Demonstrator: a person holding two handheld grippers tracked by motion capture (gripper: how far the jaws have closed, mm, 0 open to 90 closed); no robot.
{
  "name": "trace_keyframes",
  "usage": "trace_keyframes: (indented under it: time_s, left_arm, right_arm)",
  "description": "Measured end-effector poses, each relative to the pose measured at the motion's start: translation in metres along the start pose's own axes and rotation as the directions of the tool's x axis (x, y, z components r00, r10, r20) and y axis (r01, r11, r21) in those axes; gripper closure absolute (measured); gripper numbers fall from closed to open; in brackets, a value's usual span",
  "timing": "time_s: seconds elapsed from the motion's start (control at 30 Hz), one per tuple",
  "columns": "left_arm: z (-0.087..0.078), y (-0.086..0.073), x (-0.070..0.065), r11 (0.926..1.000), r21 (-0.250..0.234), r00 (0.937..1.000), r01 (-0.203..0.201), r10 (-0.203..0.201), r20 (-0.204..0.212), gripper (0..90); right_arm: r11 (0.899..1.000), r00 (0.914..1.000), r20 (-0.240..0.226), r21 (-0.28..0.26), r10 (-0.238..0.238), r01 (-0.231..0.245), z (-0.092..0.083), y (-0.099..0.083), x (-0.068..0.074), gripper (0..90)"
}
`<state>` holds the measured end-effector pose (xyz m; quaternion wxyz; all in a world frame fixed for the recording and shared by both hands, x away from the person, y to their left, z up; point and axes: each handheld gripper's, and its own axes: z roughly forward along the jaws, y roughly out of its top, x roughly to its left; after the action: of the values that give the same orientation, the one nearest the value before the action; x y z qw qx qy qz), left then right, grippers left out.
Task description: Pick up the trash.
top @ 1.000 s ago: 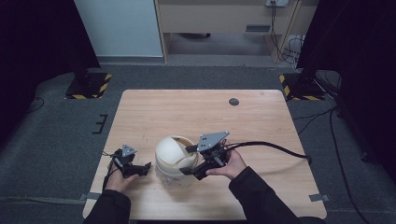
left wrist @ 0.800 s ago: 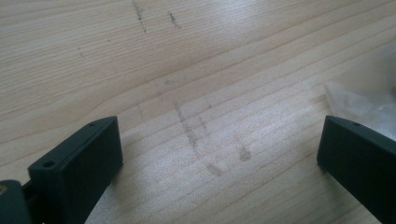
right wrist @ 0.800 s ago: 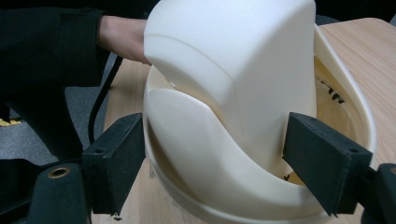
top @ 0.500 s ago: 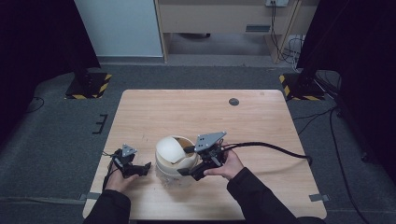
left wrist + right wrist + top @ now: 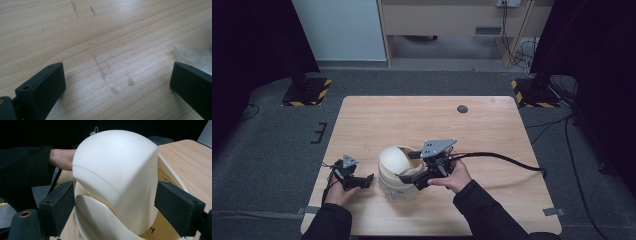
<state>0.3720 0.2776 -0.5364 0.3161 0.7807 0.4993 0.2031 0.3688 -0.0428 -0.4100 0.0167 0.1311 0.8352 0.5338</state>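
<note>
My right gripper (image 5: 113,202) has just been opening; its jaws now stand wide around the white dome (image 5: 115,175), barely off its sides. The dome sits tilted in its tub (image 5: 393,187) on the counter (image 5: 492,135) (placing looks done). Left gripper (image 5: 117,82) is open, empty, idle. Withdrawing remains.

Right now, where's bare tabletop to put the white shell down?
Free: the whole far half of the table, bare but for a small dark disc, and the right side beyond the cable. Crowded: the near edge, where the left gripper, white shell in its tub and right gripper bunch together.
</note>
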Motion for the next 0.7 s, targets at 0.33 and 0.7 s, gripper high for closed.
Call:
trace_keyframes:
  time_s: [0.33,0.7]
  left_arm:
    - [0.0,0.0,0.0,1.0,0.0,1.0,0.0,0.0,0.001,0.0]
    - [0.0,0.0,0.0,1.0,0.0,1.0,0.001,-0.001,0.0,0.0]
  right_arm:
    - [1.0,0.9997,0.024,-0.029,0.009,-0.009,0.002,0.008,0.001,19.9]
    - [0.998,0.9984,0.051,-0.051,-0.022,0.025,-0.014,0.015,0.0,21.3]
